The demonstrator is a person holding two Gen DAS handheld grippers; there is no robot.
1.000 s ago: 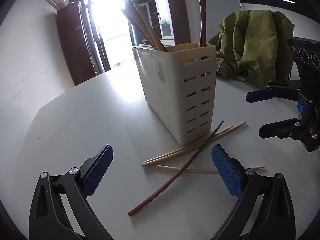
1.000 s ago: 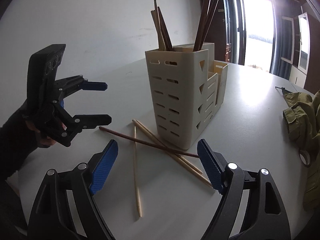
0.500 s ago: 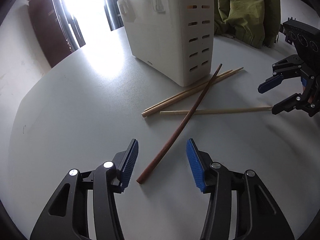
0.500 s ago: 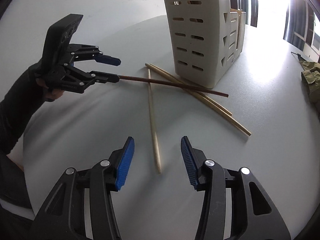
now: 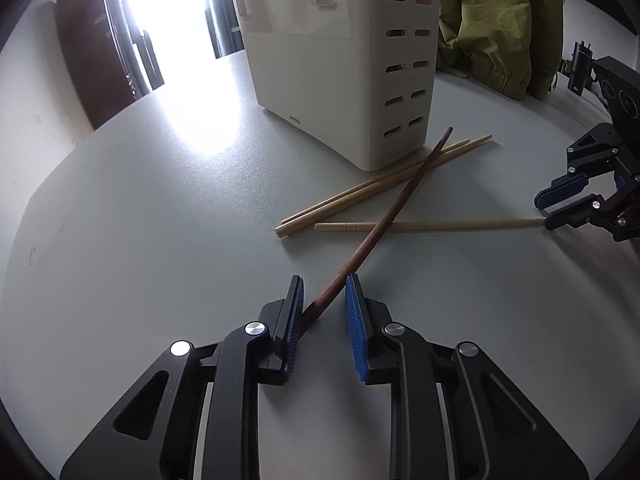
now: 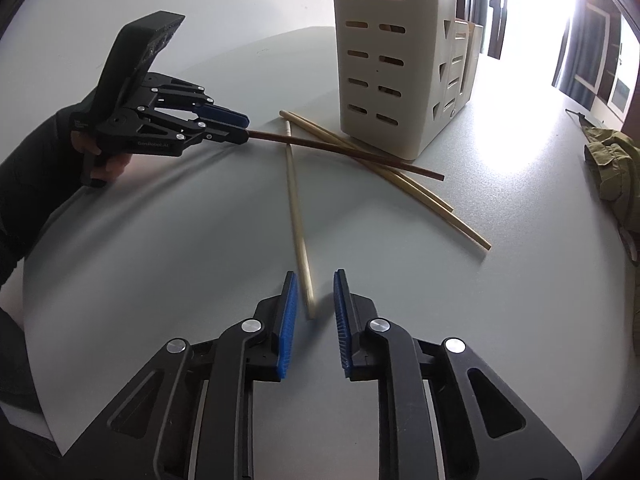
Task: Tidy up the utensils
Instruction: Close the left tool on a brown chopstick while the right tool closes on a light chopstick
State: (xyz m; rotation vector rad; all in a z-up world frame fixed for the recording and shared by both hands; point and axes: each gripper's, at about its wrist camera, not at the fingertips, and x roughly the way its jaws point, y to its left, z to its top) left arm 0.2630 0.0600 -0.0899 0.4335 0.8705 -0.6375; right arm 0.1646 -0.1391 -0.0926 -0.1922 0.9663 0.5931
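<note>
Both grippers are lowering, jaws closing: left gripper (image 5: 322, 312) around the dark chopstick (image 5: 384, 220) end, right gripper (image 6: 314, 308) around the pale chopstick (image 6: 296, 208) end, neither clamped, sticks running away forward.

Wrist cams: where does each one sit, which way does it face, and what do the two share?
Left wrist: on the left gripper, tilted down at the table; its jaws have just been closing, with the dark chopstick between them; right gripper at the right edge.
Right wrist: on the right gripper, tilted down; its jaws have just been closing, with the pale chopstick end between them; left gripper, hand and dark sleeve at left.
Shared: cream utensil holder, both those chopsticks, green cloth.
</note>
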